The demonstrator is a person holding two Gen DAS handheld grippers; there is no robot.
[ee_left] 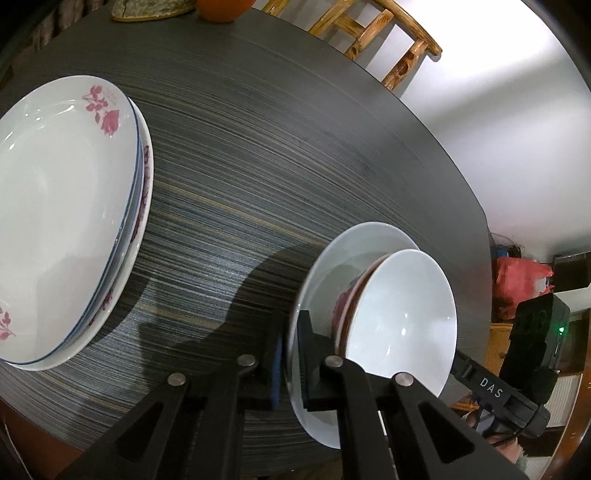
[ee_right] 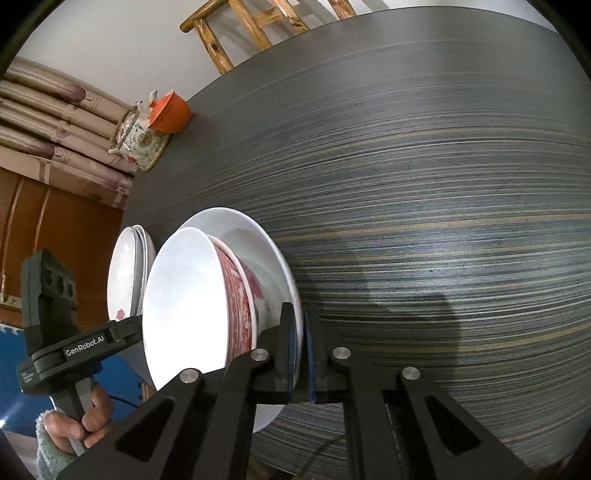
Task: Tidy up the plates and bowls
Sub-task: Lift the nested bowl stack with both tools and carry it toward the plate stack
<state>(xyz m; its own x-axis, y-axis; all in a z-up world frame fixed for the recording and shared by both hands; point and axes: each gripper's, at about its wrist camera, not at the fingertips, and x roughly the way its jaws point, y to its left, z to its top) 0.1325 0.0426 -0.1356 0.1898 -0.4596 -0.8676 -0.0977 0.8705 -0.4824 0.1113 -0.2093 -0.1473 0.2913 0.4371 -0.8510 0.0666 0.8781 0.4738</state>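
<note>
On the counter [ee_left: 332, 129], both tools are pinching opposite rims of a plate [ee_left: 354, 243] carrying two nested bowls [ee_left: 406, 306]; other plates [ee_left: 55, 206] are already sitting stacked nearby; joining looks left.

Your left wrist camera sits just behind the left gripper [ee_left: 290, 354] and looks steeply down along its fingers onto the dark table [ee_left: 295, 155], very near the white plate [ee_left: 354, 243]. It faces toward the wooden chair [ee_left: 373, 33] at the far edge. Your right wrist camera is set likewise behind the right gripper [ee_right: 300, 354], angled down at the same plate [ee_right: 255, 229] from the opposite side. Both views share that plate, the nested bowls [ee_left: 402, 314] on it, the stacked plates [ee_left: 55, 206], the chair, and each shows the other gripper beside the plate.
</note>
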